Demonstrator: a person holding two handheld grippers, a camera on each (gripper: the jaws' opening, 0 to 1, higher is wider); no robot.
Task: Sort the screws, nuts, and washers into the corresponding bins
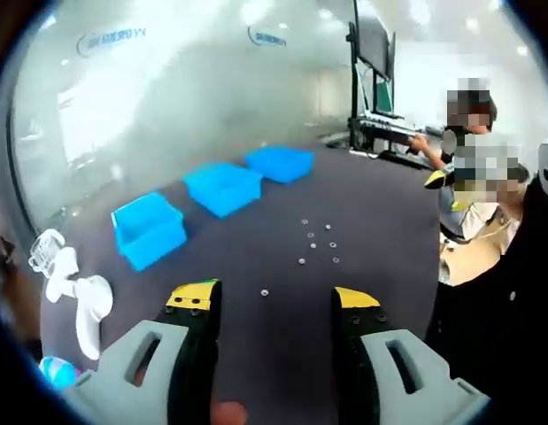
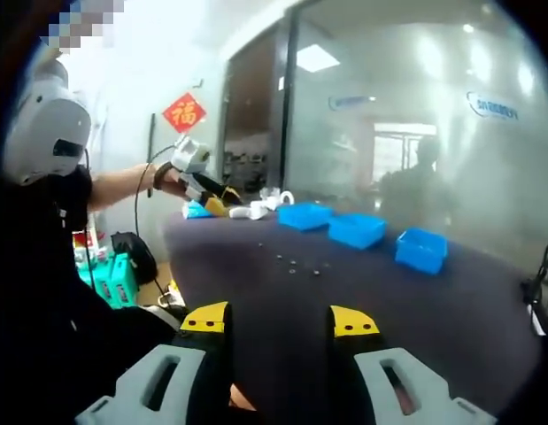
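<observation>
The small fasteners (image 1: 311, 239), about seven visible and too tiny to tell apart as screws, nuts or washers, lie scattered mid-table, right of three blue bins (image 1: 222, 188). They look light, rigid and slippery, so each likely needs a fingertip pinch across its edges. The left gripper (image 1: 279, 299) and right gripper (image 2: 279, 319) are spread apart, gripping nothing.

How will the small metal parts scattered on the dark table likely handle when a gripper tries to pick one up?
The small metal parts look tiny and low against the table, so probably light and hard to pinch. Round ones may roll or skid. The left gripper has wide jaws, likely clumsy here.
</observation>
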